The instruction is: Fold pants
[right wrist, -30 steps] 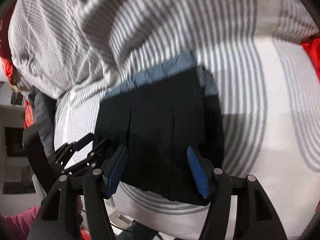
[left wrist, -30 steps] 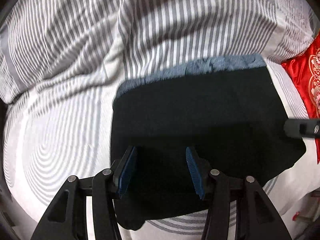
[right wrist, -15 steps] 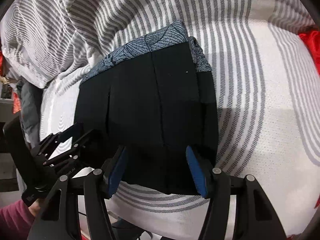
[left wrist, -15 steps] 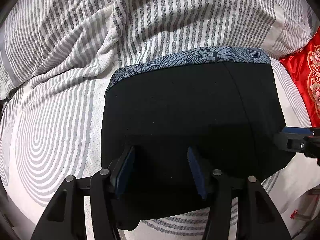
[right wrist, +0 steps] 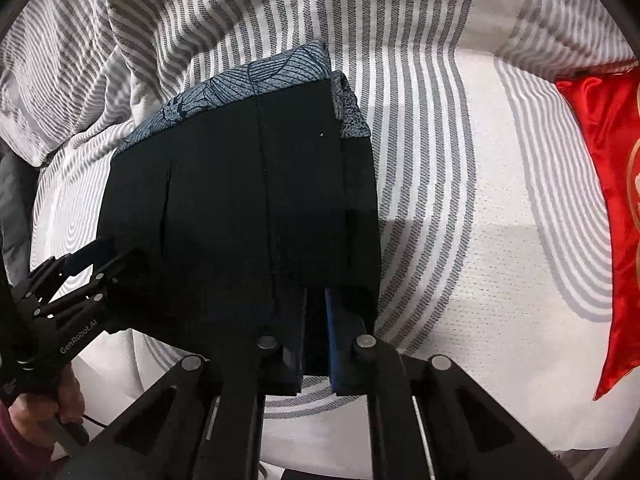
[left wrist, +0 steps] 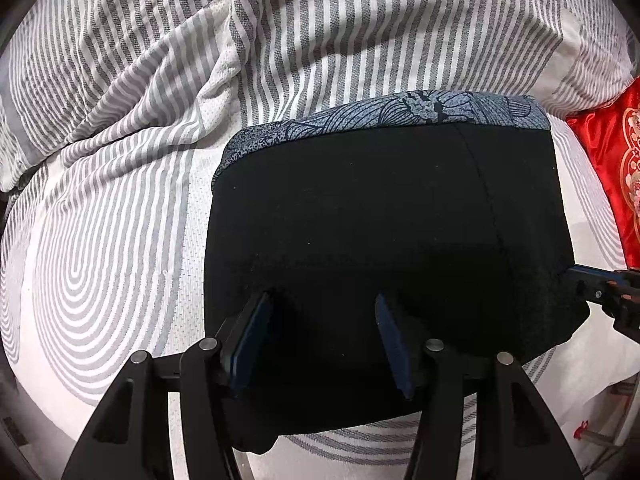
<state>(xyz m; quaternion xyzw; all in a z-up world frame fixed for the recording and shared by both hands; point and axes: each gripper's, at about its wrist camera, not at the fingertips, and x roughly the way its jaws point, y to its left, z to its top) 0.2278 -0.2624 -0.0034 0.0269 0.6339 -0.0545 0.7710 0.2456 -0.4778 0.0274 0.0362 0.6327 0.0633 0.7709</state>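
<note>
Hovering over the folded black pants (left wrist: 380,232) on the striped bed (left wrist: 120,240), the left tool (left wrist: 324,344) stands apart above the near edge. From the right wrist, the right tool (right wrist: 316,336) pinches together on the pants' near right corner, beside a red cushion (right wrist: 600,184).

The red cushion (right wrist: 604,208) is cut off by the right edge. The pants (left wrist: 380,220) hide the bed (left wrist: 120,220) beneath them, and the right gripper (right wrist: 316,320) covers their near hem.
</note>
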